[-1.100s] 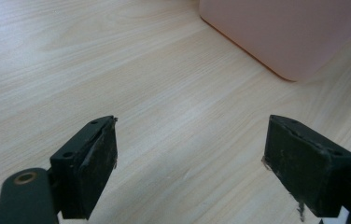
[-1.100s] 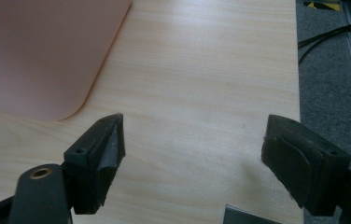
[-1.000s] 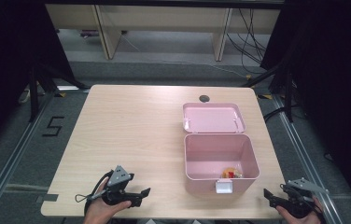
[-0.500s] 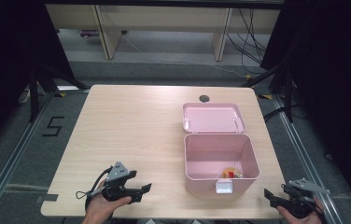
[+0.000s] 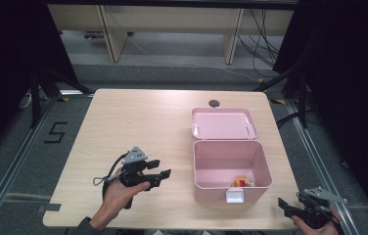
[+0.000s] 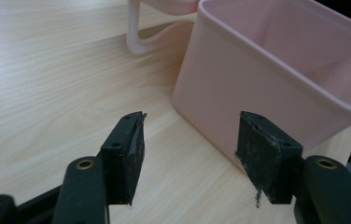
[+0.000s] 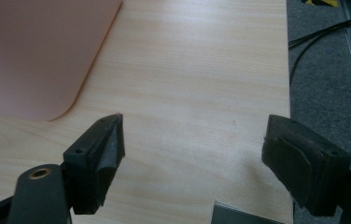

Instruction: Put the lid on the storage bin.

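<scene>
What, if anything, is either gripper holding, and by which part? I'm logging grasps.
Nothing is held. The left gripper is open, facing the pink plastic box; the right gripper is open over the light wooden table.

Pink plastic box [image 5: 232, 169] seen on right half of wooden table — open, upright, rectangular with rounded corners, white latch tab [image 5: 235, 196] on near wall. Small red and yellow items [image 5: 243, 181] seen inside, at near right corner of floor; kind cannot be told. Pink lid [image 5: 224, 123] laid flat on table just behind box — touching or nearly touching its far wall, inner side up. In left gripper view, box wall [image 6: 257, 88] seen close ahead, smooth and plain.
</scene>
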Tool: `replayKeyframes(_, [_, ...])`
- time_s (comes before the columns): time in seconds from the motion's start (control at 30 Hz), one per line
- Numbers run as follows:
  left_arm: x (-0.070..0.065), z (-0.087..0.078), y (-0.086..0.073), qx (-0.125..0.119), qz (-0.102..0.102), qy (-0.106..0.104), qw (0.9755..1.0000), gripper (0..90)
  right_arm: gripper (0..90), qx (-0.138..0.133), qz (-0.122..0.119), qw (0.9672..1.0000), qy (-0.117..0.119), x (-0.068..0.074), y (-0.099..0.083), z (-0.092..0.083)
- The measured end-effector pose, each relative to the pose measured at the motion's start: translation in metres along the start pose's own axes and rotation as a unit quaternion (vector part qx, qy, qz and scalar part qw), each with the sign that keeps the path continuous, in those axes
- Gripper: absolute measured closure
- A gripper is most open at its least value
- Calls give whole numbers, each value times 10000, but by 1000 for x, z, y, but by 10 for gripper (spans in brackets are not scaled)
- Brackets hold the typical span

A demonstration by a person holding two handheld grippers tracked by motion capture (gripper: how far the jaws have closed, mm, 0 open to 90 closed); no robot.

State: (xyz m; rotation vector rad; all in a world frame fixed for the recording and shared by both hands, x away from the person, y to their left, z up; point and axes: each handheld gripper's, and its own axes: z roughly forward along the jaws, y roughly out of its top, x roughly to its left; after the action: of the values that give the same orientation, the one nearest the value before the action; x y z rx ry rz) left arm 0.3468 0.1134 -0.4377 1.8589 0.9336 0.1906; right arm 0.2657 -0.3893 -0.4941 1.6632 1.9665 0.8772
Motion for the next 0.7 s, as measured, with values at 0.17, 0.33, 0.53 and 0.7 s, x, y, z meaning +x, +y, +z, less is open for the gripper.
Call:
replayKeyframes(0.17, [-5,13,17,-52,4,-178,9998,452,218,39,125,9999,-2,1,-1,0])
replayKeyframes(0.33, [-10,23,29,-5,95,-163,9998,467,219,-16,49,10000,76,-2,-1,0])
replayKeyframes(0.53, [-15,36,43,-22,220,-143,9997,503,219,-13,131,9999,52,0,-2,-1])
replayKeyframes(0.7, [-19,50,56,39,283,-122,9995,512,219,-12,147,9999,58,0,-2,-1])
